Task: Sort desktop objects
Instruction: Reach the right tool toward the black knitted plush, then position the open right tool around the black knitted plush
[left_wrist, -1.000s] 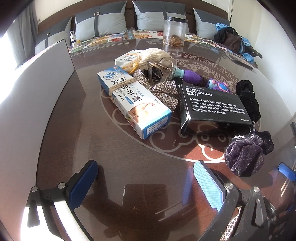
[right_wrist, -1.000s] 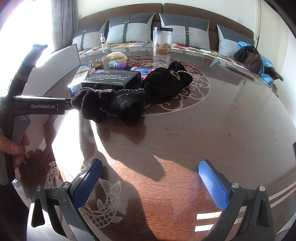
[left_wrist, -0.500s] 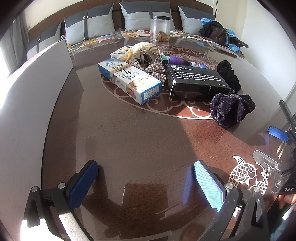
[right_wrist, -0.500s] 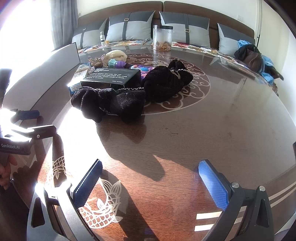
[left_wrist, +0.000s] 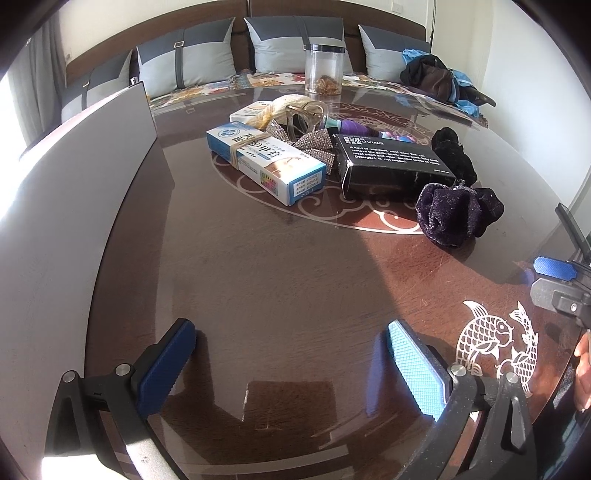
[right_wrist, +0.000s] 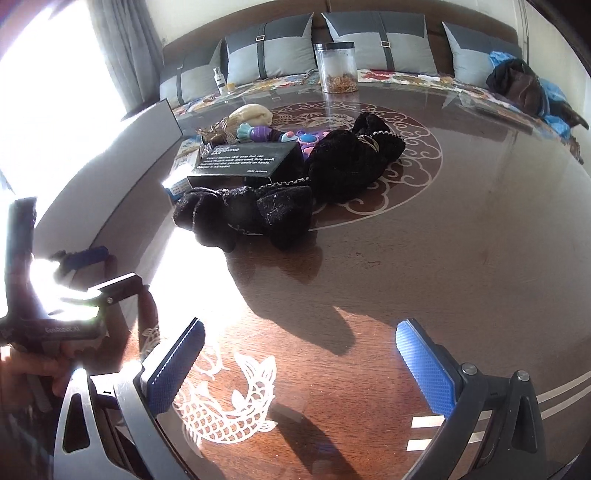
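Observation:
A heap of objects lies mid-table: a blue-and-white medicine box (left_wrist: 266, 164), a black box (left_wrist: 393, 168) (right_wrist: 243, 162), a glittery bow (left_wrist: 295, 142), a dark purple scrunchie (left_wrist: 456, 214) (right_wrist: 243, 216), a black scrunchie (left_wrist: 452, 153) (right_wrist: 354, 164), a purple toy (right_wrist: 266, 133) and a beige rope bundle (right_wrist: 251, 115). My left gripper (left_wrist: 291, 360) is open and empty, well short of the heap. My right gripper (right_wrist: 303, 363) is open and empty over bare table near the fish inlay.
A grey board (left_wrist: 70, 192) stands along the table's left side. A clear jar (left_wrist: 325, 70) stands at the far edge, with sofa cushions (left_wrist: 186, 62) behind. The other gripper shows at the right edge of the left wrist view (left_wrist: 554, 267).
My left gripper has pulled back from the heap toward the table's near edge. The right gripper has hardly moved. Nothing was grasped.

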